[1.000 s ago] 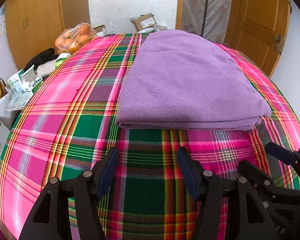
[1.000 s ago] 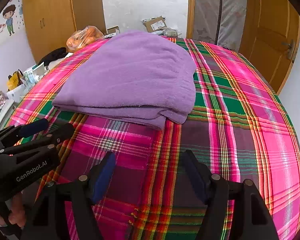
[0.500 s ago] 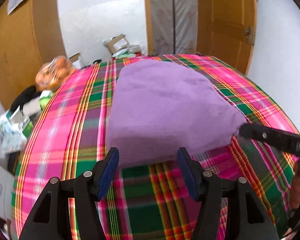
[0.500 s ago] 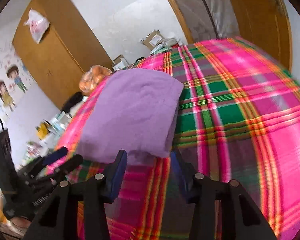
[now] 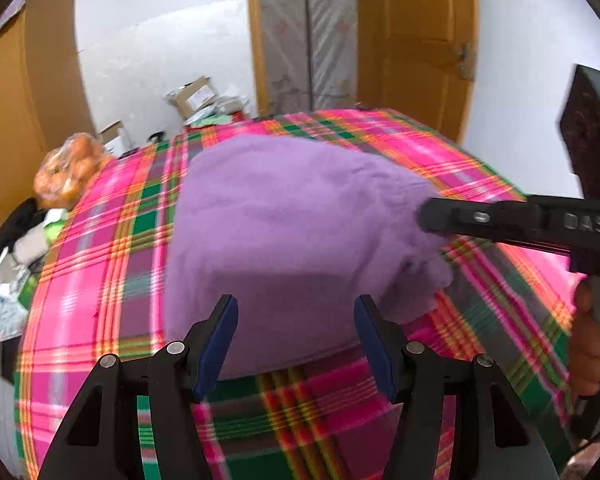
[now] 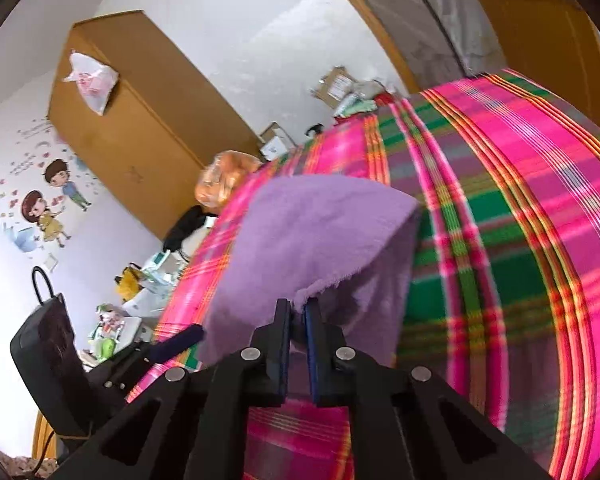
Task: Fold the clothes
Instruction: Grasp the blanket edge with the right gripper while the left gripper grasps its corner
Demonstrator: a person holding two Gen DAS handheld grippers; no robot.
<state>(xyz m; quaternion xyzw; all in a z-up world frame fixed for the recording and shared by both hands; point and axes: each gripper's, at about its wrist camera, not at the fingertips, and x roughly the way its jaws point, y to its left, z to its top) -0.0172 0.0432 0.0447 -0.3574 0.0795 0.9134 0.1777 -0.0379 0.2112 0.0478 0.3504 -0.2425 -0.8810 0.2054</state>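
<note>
I see the purple folded garment (image 5: 284, 240) lying on the plaid bedspread (image 5: 112, 264), toward the middle of the bed, with its near right corner lifted off the cloth. That corner is pinched in my right gripper (image 6: 297, 320): the 2 blue pads are pressed close with a tuft of purple fabric between them, and the raised edge of the garment (image 6: 320, 236) slopes up from the bedspread (image 6: 520, 240) to the pinch. From the left wrist camera the right gripper (image 5: 432, 216) reaches in from the right and meets the garment's far right edge; a hand (image 5: 592, 344) grips its handle. My left gripper (image 5: 294, 336) hovers just at the garment's near edge, fingers spread wide, nothing between them. Beyond the garment, off the bed's far left corner, sits an orange bag (image 5: 66, 172). Further back stand cardboard boxes (image 5: 194, 96) and a wooden door (image 5: 416, 44).
</note>
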